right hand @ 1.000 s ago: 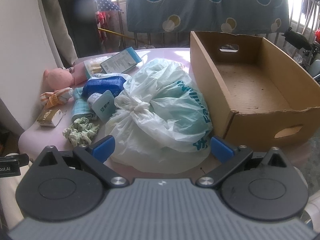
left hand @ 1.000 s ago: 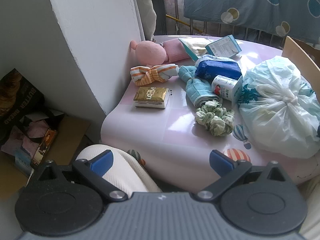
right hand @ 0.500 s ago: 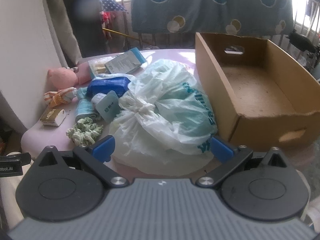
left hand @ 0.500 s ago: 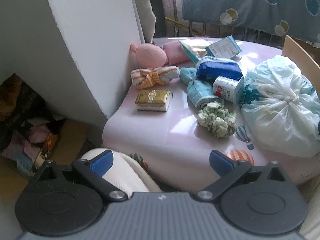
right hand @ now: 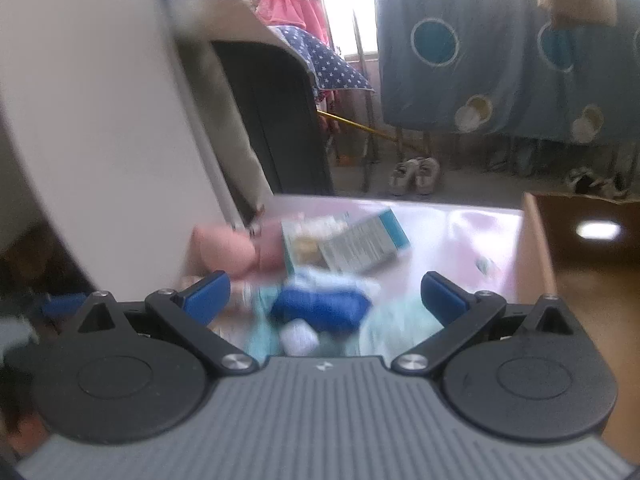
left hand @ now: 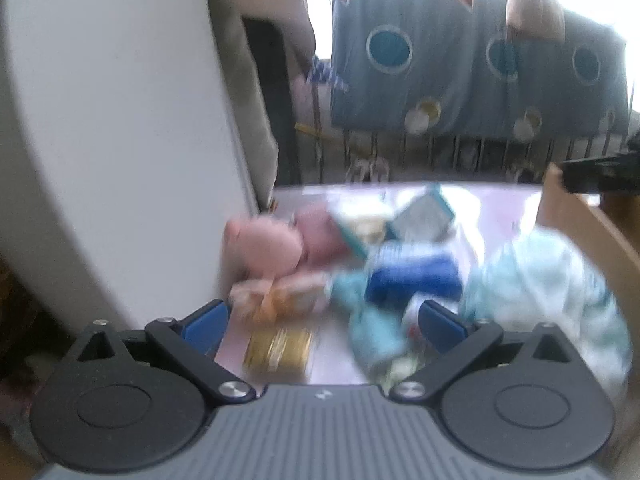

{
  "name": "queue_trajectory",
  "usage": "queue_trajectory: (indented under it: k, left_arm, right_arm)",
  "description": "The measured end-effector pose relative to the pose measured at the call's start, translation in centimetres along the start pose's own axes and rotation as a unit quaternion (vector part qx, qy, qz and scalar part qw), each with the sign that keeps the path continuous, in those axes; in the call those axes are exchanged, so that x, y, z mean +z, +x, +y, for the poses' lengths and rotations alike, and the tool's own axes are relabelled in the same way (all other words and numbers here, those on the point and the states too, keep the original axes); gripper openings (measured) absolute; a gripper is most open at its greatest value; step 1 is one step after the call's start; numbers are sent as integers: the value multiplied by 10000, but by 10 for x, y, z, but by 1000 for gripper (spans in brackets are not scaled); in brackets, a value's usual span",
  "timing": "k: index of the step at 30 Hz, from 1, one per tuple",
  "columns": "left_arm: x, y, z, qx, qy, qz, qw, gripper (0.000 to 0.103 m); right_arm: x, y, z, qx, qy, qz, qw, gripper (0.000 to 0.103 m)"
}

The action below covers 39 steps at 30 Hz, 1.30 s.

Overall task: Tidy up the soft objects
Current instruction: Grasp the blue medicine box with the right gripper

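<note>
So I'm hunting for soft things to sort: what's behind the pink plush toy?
Behind the pink plush toy lies a pink bundle, then a box with a teal edge. Blur and the toy hide anything lower.

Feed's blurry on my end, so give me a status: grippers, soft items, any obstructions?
Left gripper and right gripper open, empty. Pink plush on table, untouched. Gold box and white bag crowd the pile.

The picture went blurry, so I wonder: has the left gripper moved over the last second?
Yes. The left gripper has moved forward over the table: the gold packet, earlier far ahead, now lies between its open fingers.
</note>
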State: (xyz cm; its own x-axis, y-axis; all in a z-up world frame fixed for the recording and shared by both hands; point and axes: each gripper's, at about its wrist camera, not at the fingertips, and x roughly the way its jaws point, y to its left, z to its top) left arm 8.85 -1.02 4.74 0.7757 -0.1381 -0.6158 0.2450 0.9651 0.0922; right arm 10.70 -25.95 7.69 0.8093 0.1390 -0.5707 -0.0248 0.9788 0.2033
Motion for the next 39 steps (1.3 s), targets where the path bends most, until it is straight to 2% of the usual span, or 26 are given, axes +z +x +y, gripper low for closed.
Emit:
queue_trajectory:
  k: [2, 5, 7, 9, 11, 12, 16, 18, 20, 22, 24, 28, 30, 32, 34, 37, 39]
  left_arm:
    - [17, 19, -6, -153, -11, -162, 9998, 99]
    - [40, 61, -18, -341, 155, -298, 9989, 92]
    - [53, 91, -24, -535, 245, -275, 9979, 88]
    - [64, 123, -31, -771, 264, -116, 9966, 78]
    - [76, 157, -39, -966, 300, 82, 9948, 68]
    - [78, 169, -42, -1067, 304, 156, 9937, 66]
    - [84, 218, -64, -1287, 680, 340, 9888, 66]
    - [87, 242, -77, -1327, 922, 456, 9858, 70]
    - [88, 261, -85, -1331, 1024, 567, 9842, 78]
    - [89, 281, -90, -1282, 1106, 661, 9833, 78]
    - [90, 295, -97, -1219, 1182, 780, 9824, 78]
    - [90, 316, -105, -1175, 1355, 1005, 9786, 70]
    - [90, 319, -106, -1188, 1309, 1049, 9786, 64]
    - [89, 320, -108, -1201, 1305, 1125, 9777, 53]
    - [89, 319, -110, -1077, 1285, 1126, 9794, 53]
    - [91, 316, -105, -1079, 1109, 1109, 9817, 50]
    - [96, 311, -100, -1101, 1009, 1129, 9823, 47]
  right_arm:
    - [29, 33, -19, 234, 401, 237, 9986, 102]
    - [59, 96, -54, 560, 1323, 816, 9863, 102]
    - [66, 141, -78, 660, 2010, 1179, 9702, 102]
    - [65, 180, -98, 735, 2552, 1480, 9527, 100]
    - [54, 216, -117, 707, 3043, 1713, 9344, 98]
    - [48, 229, -126, 683, 3243, 1808, 9260, 97]
    - [34, 280, -148, 609, 3800, 2067, 8995, 95]
    - [27, 300, -160, 604, 4122, 2148, 8833, 95]
    - [18, 314, -169, 593, 4500, 2201, 8635, 95]
    - [10, 324, -173, 660, 4691, 2225, 8521, 93]
    - [5, 331, -171, 833, 4759, 2214, 8471, 92]
    - [-1, 339, -166, 974, 4832, 2234, 8409, 87]
    - [-4, 344, -166, 1021, 4877, 2305, 8358, 70]
    - [-5, 346, -168, 1078, 4860, 2353, 8347, 58]
    - [-5, 348, -167, 1033, 4796, 2351, 8391, 52]
    - [-4, 347, -167, 985, 4733, 2316, 8442, 42]
    - [-5, 343, -170, 1021, 4787, 2298, 8412, 38]
